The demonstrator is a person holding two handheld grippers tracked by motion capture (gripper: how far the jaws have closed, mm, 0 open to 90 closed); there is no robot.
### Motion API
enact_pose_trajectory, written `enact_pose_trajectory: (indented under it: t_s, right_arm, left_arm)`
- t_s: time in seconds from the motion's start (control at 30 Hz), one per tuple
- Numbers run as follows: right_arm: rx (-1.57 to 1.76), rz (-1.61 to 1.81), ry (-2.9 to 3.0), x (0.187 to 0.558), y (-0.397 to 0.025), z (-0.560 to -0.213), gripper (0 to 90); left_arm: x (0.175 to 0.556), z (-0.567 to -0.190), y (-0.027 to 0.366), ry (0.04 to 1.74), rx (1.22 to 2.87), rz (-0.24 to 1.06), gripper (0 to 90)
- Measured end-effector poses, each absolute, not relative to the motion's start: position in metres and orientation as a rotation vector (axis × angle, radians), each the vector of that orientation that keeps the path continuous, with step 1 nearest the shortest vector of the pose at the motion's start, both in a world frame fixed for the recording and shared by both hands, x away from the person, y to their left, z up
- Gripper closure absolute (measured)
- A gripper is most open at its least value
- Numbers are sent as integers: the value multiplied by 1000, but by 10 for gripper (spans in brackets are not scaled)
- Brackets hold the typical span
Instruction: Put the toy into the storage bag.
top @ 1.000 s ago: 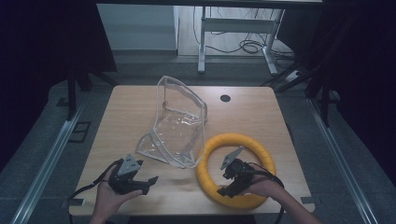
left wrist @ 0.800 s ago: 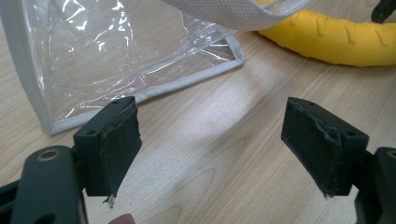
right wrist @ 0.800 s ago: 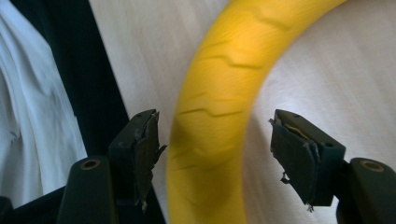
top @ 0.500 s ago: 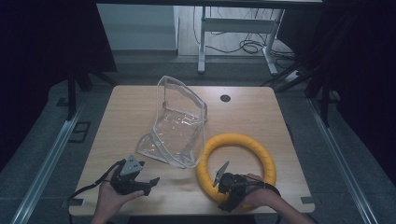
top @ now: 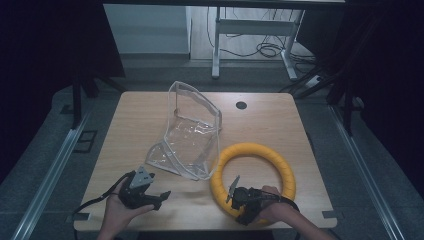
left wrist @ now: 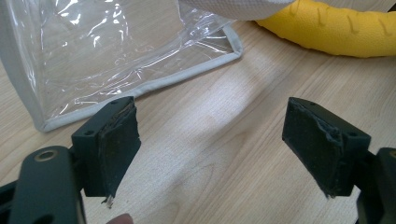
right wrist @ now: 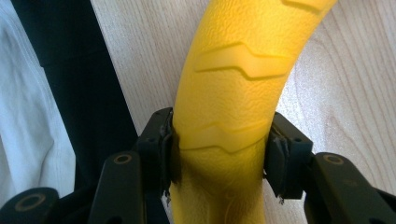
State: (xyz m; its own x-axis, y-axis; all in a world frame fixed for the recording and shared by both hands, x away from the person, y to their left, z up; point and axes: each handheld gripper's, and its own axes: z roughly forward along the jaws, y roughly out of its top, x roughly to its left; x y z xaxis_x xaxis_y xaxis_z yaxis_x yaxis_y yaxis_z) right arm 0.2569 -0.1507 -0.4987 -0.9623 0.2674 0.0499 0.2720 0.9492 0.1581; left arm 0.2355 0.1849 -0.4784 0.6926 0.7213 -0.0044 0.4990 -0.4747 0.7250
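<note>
So the right gripper (right wrist: 219, 161) has its jaws clamped on the yellow ring (top: 254, 172) — one pad on each side of the tube, right at the ring's near edge by the front of the wooden table (top: 280, 125). The ring lies flat, just beside the clear plastic bag (top: 192, 135). The left gripper (left wrist: 212, 149) sits over bare tabletop with jaws spread wide and nothing between them — bag's hem just ahead of it.
</note>
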Motion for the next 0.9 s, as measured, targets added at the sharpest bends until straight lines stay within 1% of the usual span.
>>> enact_pose_trajectory:
  t_s: [0.13,0.47,0.77,0.87,0.9]
  right_arm:
    - [-422,-261,-3051,261,-156,-497,505]
    - [-499,-564,-2953,272,-195,-457,514]
    - [-569,-728,-2917,280,-211,-434,516]
    - [-633,-824,-2934,285,-224,-416,516]
    - [-633,-824,-2934,285,-224,-416,516]
  left_arm:
    - [235,-477,186,930,2172,399,186]
    - [236,-478,184,932,2157,394,186]
    - [236,-477,186,931,2142,406,186]
    - [236,-477,186,930,2139,408,186]
    - [236,-477,186,930,2139,408,186]
